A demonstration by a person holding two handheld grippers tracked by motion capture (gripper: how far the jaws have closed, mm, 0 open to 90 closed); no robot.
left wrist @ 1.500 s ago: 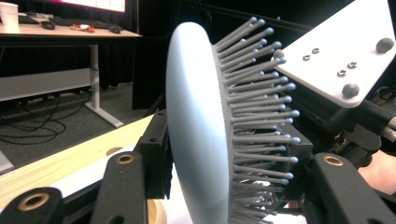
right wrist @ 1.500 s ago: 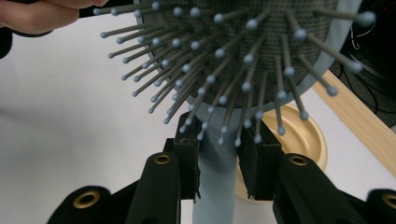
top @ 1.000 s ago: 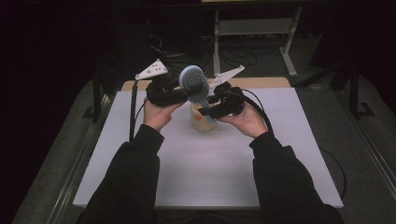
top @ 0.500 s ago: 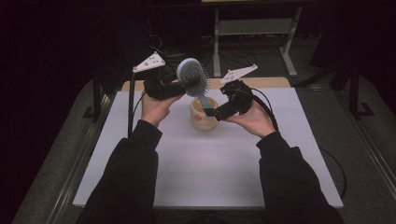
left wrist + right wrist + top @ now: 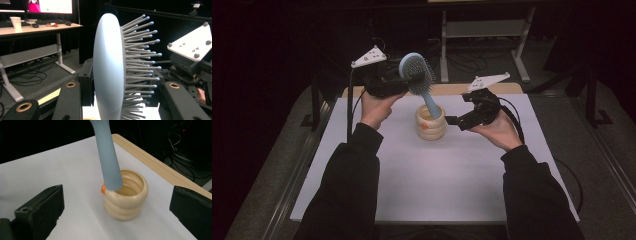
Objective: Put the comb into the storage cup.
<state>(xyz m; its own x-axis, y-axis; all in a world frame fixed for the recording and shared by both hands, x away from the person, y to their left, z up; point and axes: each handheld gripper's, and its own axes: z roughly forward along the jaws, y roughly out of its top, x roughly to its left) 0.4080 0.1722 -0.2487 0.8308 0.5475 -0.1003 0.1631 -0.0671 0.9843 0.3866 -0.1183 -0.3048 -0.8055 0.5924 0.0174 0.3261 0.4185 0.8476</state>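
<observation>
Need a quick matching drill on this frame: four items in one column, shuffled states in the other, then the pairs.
Items
1. hairbrush
2. holder cup
3. left gripper
4. right gripper

States
A. open, holding nothing, beside the cup
B. shut on the brush head
C. cream, ribbed, standing on the white table
D. light blue, handle end at the cup's rim

Pairs: 1-D, 2-C, 3-B, 4-A
</observation>
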